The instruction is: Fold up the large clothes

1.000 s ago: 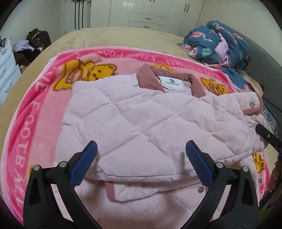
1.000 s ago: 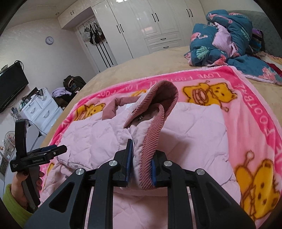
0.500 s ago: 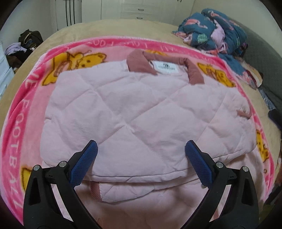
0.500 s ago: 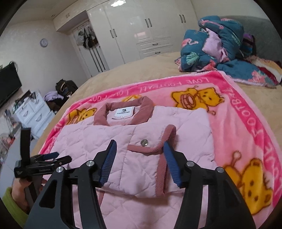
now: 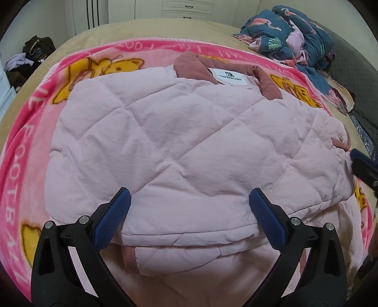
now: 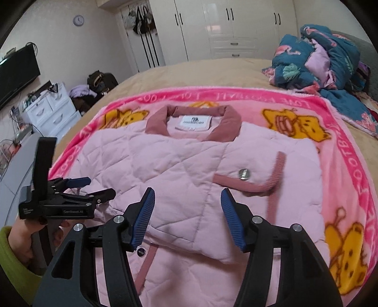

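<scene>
1. Right gripper, at 6 o'clock in the right wrist view: its jaws have just been opening and now stand apart, released, with nothing pinched between the blue pads; the jacket lies beneath the gap.
2. Left gripper, at 6 o'clock in the left wrist view: jaws spread wide and released; the folded edge of the jacket shows between the pads, which do not press on it; in the right wrist view this gripper sits at 9 o'clock, held by a hand in a green sleeve.
3. Pink quilted jacket: lies flat on the blanket at the centre of both views; both sides are folded inward over the body; a cuff trimmed in dusty-rose ribbing, with a metal snap, rests at about 3 o'clock of the jacket's middle in the right wrist view.
4. Collar, in the same dusty rose, lies at 12 o'clock of the jacket, framing a white label.
5. Pink blanket with yellow bears and lettering lies spread under the jacket, over a tan bed.
6. Heap of dark-blue patterned bedding sits at 2 o'clock, on the bed beyond the blanket.
7. White wardrobe stands at 12 o'clock; a white drawer chest and a dark television stand at 9 to 10 o'clock; a wall clock hangs at 11 o'clock.
</scene>
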The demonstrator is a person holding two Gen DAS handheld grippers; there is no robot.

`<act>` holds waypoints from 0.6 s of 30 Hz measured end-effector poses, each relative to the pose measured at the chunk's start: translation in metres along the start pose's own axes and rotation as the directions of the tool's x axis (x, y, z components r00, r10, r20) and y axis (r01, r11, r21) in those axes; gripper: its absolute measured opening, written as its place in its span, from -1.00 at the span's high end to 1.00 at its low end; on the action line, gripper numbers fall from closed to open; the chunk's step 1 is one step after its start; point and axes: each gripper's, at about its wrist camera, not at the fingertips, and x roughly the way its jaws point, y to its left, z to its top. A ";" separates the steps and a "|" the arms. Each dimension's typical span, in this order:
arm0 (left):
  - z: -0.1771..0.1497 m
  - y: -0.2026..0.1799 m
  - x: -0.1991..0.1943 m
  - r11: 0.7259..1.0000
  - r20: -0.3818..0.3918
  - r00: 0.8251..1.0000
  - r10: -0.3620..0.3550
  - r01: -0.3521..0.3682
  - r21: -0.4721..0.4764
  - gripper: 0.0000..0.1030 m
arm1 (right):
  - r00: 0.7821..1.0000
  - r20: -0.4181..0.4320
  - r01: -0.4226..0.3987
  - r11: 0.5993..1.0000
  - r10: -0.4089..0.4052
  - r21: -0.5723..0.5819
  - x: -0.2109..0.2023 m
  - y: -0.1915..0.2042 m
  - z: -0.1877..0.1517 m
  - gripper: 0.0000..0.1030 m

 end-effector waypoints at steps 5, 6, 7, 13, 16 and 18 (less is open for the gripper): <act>0.000 -0.002 0.000 1.000 0.004 1.000 -0.002 0.002 -0.004 -0.84 | 0.992 -0.125 0.042 0.998 -0.035 0.051 0.044 -0.008 -0.005 -0.11; 0.000 -0.002 0.000 1.000 0.004 1.000 0.000 0.000 -0.001 -0.84 | 0.991 -0.132 0.042 0.997 -0.033 0.065 0.050 -0.011 -0.008 -0.12; 0.000 -0.002 0.000 1.000 0.004 1.000 0.001 -0.001 0.001 -0.84 | 0.990 -0.137 0.038 0.996 -0.026 0.083 0.057 -0.015 -0.011 -0.12; -0.001 -0.003 -0.001 1.000 0.003 1.000 0.003 -0.003 -0.002 -0.84 | 0.992 -0.124 0.030 0.995 -0.018 0.097 0.058 -0.017 -0.016 -0.13; 0.001 -0.002 -0.006 1.000 0.005 1.000 -0.007 0.007 -0.014 -0.84 | 0.994 -0.105 0.009 0.993 0.003 0.114 0.046 -0.017 -0.017 -0.14; 0.001 -0.002 -0.009 1.000 0.005 1.000 -0.017 0.017 -0.023 -0.84 | 0.996 -0.090 -0.002 0.993 0.012 0.118 0.037 -0.016 -0.018 -0.19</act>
